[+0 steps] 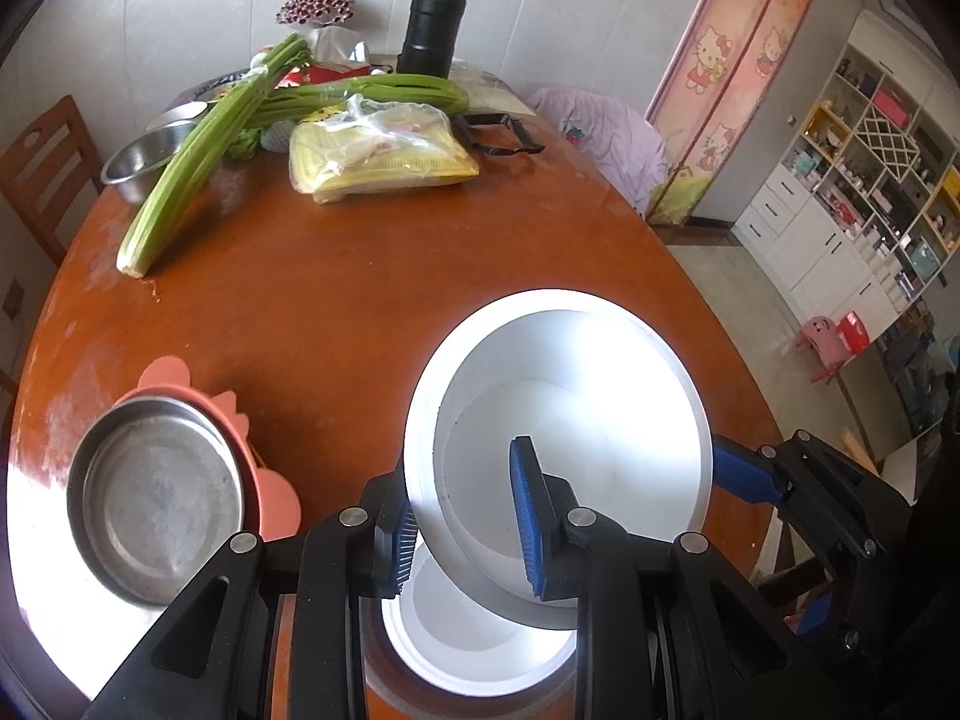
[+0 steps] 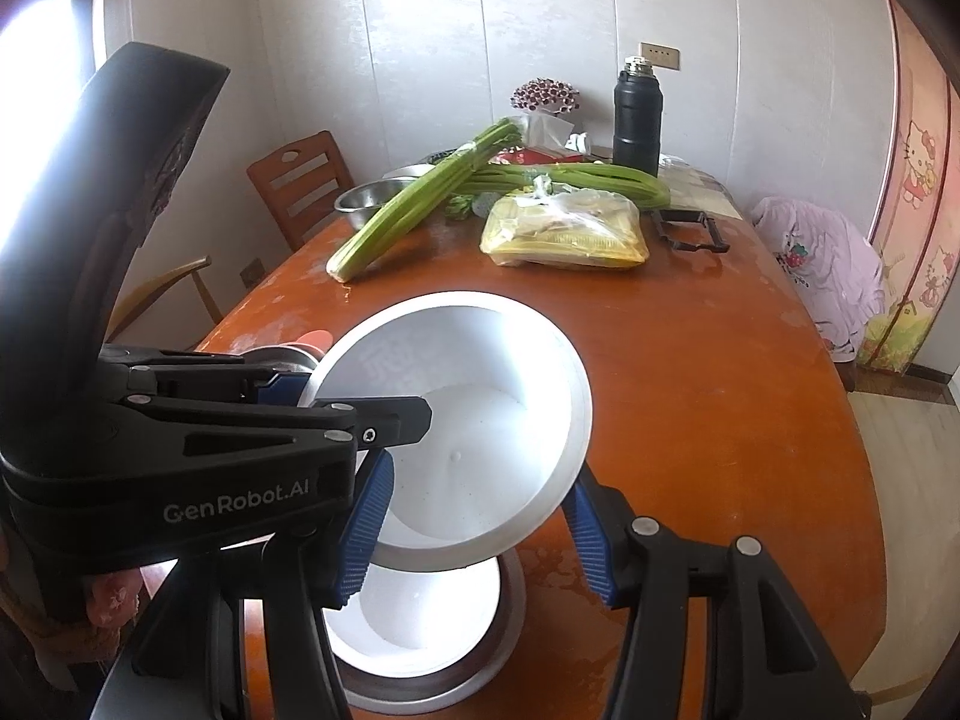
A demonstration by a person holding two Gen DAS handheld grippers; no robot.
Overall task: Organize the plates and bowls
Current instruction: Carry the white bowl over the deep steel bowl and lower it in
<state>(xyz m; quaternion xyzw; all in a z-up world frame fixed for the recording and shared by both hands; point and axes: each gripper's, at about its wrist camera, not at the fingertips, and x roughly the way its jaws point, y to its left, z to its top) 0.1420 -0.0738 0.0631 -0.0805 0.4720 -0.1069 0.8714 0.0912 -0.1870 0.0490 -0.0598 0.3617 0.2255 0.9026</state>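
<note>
Your left gripper (image 1: 468,516) is clamped on the near rim of the white bowl (image 1: 558,420), tilted in the air, and your right gripper (image 2: 480,534) grips the same bowl from the other side, just above a second white bowl (image 2: 420,624) nested in a steel bowl (image 2: 420,690) on the table (image 1: 372,312). Left of you a steel plate (image 1: 156,498) sits on a pink plate (image 1: 264,480), close by. Celery (image 1: 198,162), a bag (image 1: 378,156), a steel basin (image 1: 141,159) and a flask (image 1: 432,24) crowd the far end, well apart.
</note>
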